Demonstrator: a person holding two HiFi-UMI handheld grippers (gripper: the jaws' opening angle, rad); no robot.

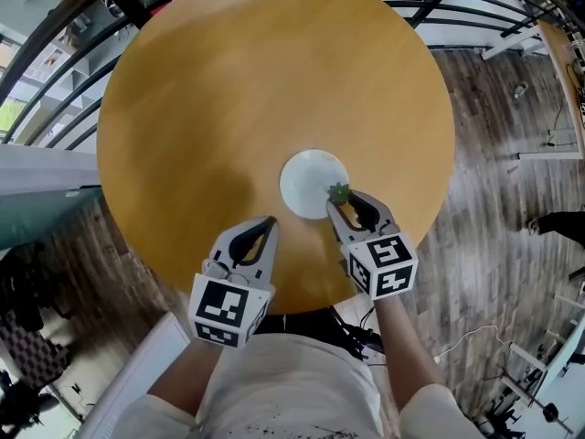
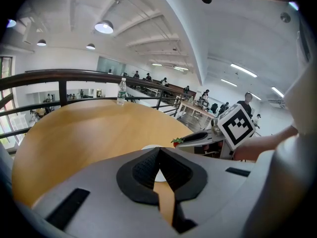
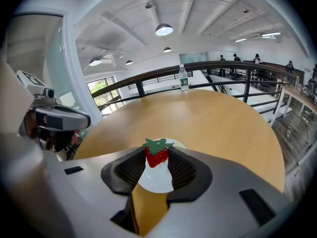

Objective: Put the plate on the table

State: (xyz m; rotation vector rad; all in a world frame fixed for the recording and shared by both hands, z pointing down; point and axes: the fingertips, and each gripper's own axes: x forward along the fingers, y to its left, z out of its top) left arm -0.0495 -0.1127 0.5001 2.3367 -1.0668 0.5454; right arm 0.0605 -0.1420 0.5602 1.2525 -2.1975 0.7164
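Wooden and round, the table (image 1: 201, 108) carries the white plate (image 1: 306, 176), which lies flat on the top, a little toward the person's side of its middle. The right gripper (image 1: 350, 201) reaches over the near right rim of the plate. Its two jaws pinch a red strawberry (image 3: 157, 155) with green leaves, and in the right gripper view the berry shows just above the plate; I cannot tell if it touches the plate. The left gripper (image 2: 159, 151) is to the left of the plate, near its rim but apart from it. Its jaws are pressed together at the tips, with nothing between them. Far beyond the plate, at the opposite edge of the table, a clear water bottle (image 3: 184, 79) stands upright.
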